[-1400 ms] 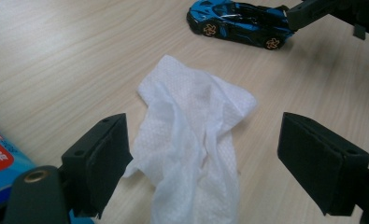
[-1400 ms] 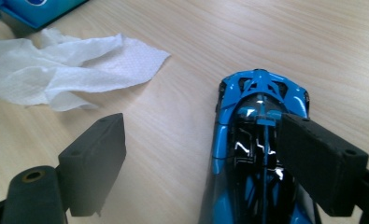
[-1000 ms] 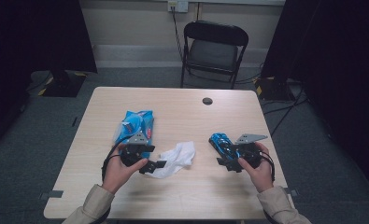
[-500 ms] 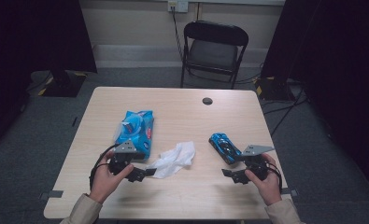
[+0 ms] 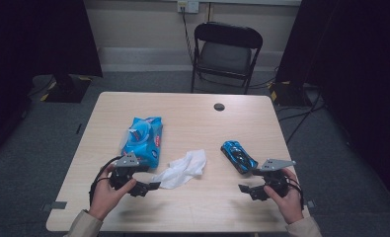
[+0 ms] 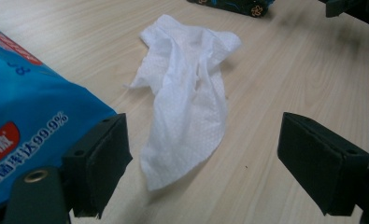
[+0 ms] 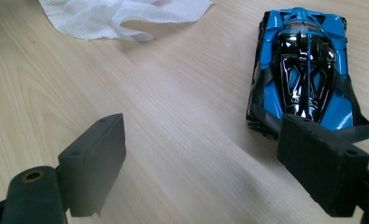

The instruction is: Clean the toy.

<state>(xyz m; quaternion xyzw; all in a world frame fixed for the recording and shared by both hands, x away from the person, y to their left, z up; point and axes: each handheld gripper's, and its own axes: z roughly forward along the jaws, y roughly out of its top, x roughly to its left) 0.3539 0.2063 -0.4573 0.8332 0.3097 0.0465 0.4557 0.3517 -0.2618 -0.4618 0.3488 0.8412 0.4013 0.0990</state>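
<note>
A crumpled white wipe (image 5: 182, 169) (image 6: 187, 98) lies mid-table. Left of it sits a blue pack of wet wipes (image 5: 142, 140) (image 6: 28, 107). To the right rests a blue and black toy car (image 5: 238, 156) (image 7: 303, 79). My left gripper (image 5: 145, 187) (image 6: 201, 172) hovers near the table's front, just short of the wipe's near end, open and holding nothing. Over bare wood, my right gripper (image 5: 249, 190) (image 7: 201, 168) is open too, with the car just ahead of its right jaw. The wipe (image 7: 121, 14) shows at the top of the right gripper view.
The wooden table (image 5: 192, 113) has a small dark round cap (image 5: 219, 106) near its far edge. A black folding chair (image 5: 224, 54) stands behind the table. Cables run across the grey floor at the right.
Both hands have drawn back toward the table's near edge. The left gripper has come away from the wipe and the right one from the car. Wipe, pack and car lie where they were.
</note>
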